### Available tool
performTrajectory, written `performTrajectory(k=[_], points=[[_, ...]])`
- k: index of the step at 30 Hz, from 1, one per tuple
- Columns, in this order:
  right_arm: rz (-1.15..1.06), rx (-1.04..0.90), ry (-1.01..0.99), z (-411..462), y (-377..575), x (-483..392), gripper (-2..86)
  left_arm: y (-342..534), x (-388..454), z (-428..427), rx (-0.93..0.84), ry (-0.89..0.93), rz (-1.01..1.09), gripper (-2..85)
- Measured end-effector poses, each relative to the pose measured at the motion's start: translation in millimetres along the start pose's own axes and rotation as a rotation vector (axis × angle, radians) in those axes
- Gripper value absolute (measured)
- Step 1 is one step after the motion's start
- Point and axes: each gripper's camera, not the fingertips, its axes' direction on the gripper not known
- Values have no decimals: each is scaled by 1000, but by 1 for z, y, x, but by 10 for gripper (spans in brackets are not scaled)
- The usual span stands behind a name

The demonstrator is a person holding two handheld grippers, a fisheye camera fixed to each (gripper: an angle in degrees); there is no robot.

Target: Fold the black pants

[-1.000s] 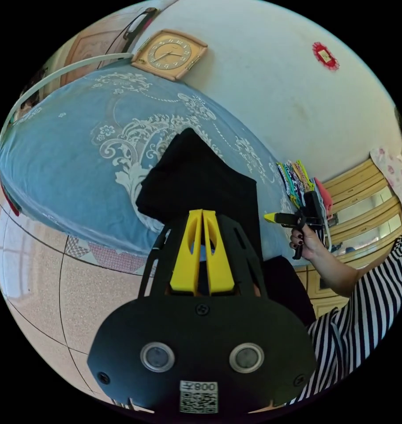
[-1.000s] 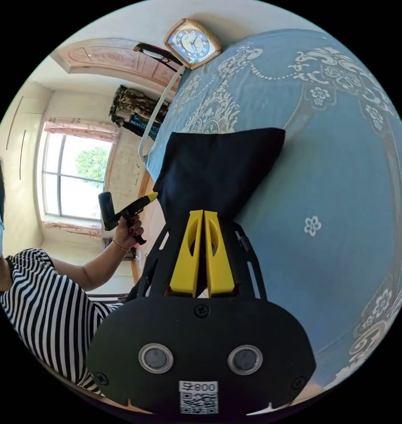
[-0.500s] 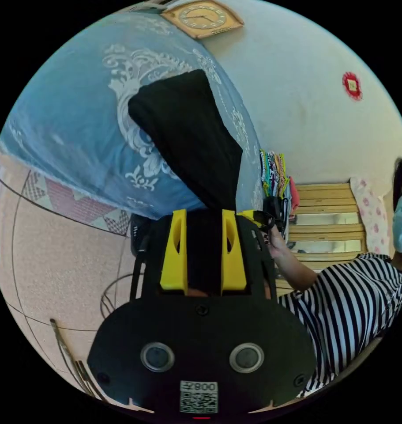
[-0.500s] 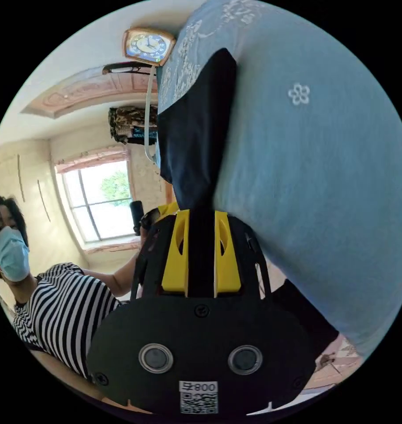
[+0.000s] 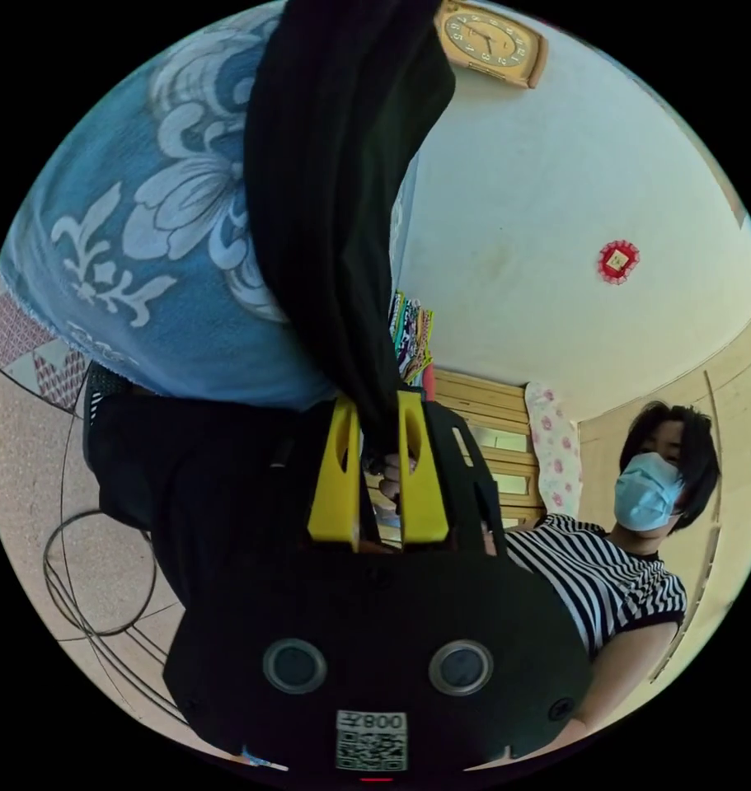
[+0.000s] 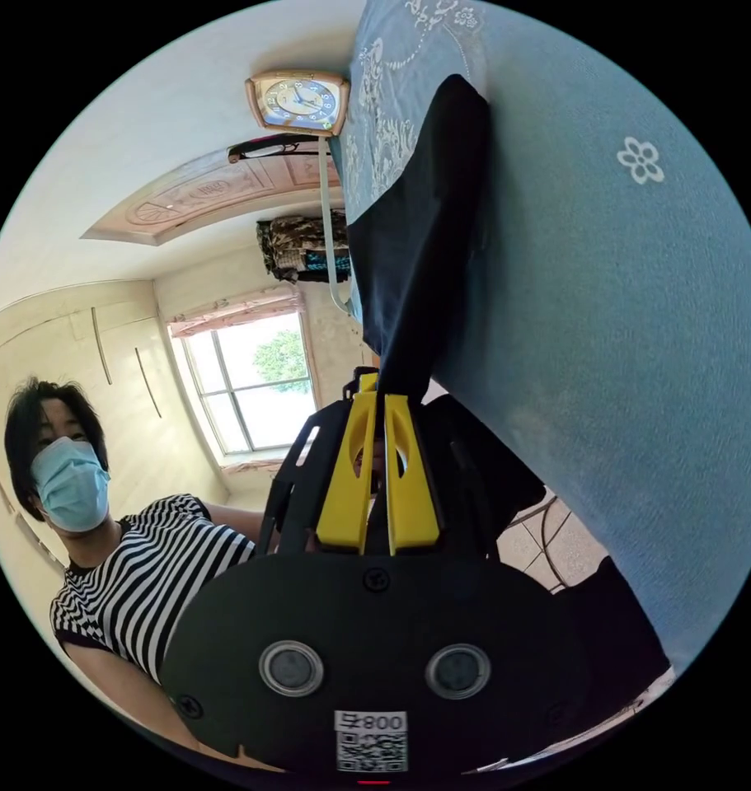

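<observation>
Blue patterned bedspread [image 6: 639,329] is carrying the black pants [image 6: 416,247], which are draping over its edge. I am clamping my left gripper [image 5: 375,441] and right gripper [image 6: 377,412] on the hanging cloth.

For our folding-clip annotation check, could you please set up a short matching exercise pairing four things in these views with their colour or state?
Things:
1. black pants
2. bed cover
3. wall clock
4. right hand-held gripper

Descriptions:
A. blue with a pale floral pattern
B. hangs on the wall, in a tan frame
C. jaws closed on dark cloth
D. lies along the bed, one end pinched by yellow jaws

Pairs: 1-D, 2-A, 3-B, 4-C
</observation>
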Motion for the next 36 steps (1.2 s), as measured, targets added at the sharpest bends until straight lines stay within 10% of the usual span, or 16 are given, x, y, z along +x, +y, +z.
performTrajectory(k=[12,36], points=[[88,101,-68,-24,43,8,118,6,-13,-8,56,30,-20,60],[37,65,-136,-16,123,-105,12,18,-32,-28,454,112,-38,87]])
